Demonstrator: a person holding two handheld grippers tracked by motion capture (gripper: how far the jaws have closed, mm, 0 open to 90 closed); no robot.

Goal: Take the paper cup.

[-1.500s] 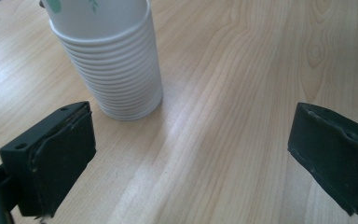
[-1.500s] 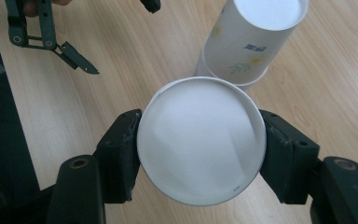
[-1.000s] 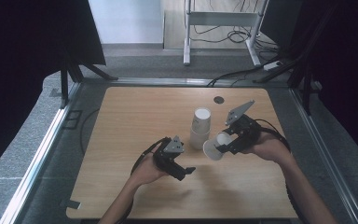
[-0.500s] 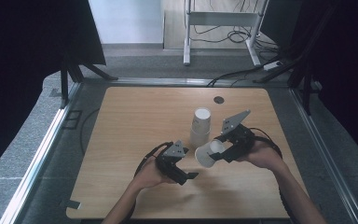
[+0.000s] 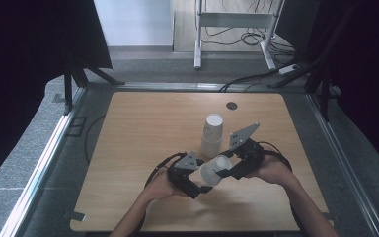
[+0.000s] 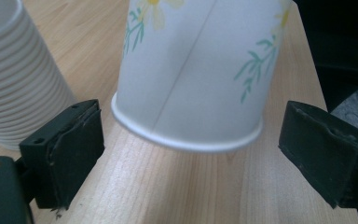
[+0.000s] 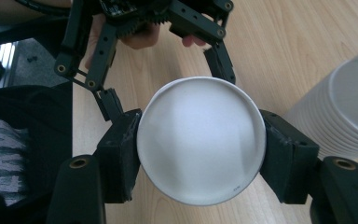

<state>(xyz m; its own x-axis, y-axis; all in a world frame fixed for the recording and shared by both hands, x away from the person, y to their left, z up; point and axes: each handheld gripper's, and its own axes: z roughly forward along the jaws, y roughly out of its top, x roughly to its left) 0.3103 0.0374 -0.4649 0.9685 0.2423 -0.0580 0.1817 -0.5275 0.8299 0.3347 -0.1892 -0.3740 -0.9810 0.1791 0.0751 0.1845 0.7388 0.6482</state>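
A white paper cup point(image 5: 213, 170) with a flower print lies on its side in the air, just above the wooden table point(image 5: 143, 133). My right gripper point(image 5: 223, 169) is shut on it near its base. In the right gripper view the cup's round bottom point(image 7: 200, 130) faces the camera, and the right gripper point(image 7: 200, 145) presses it from both sides. My left gripper point(image 5: 203, 180) is open. In its own view the cup's rim end point(image 6: 196, 70) sits between the left gripper's point(image 6: 191, 156) wide-spread jaws, with a gap on each side. A tall stack of nested cups point(image 5: 212, 131) stands just behind.
The cup stack point(image 6: 14, 79) rises close on the left of the left gripper view and at the right edge point(image 7: 345, 112) of the right gripper view. A small dark disc point(image 5: 232, 105) lies near the table's far edge. Metal rails frame the table.
My right gripper has carried the cup from beside the stack down and left to the left gripper. The left gripper has shifted slightly right, and its open jaws now flank the cup's rim.
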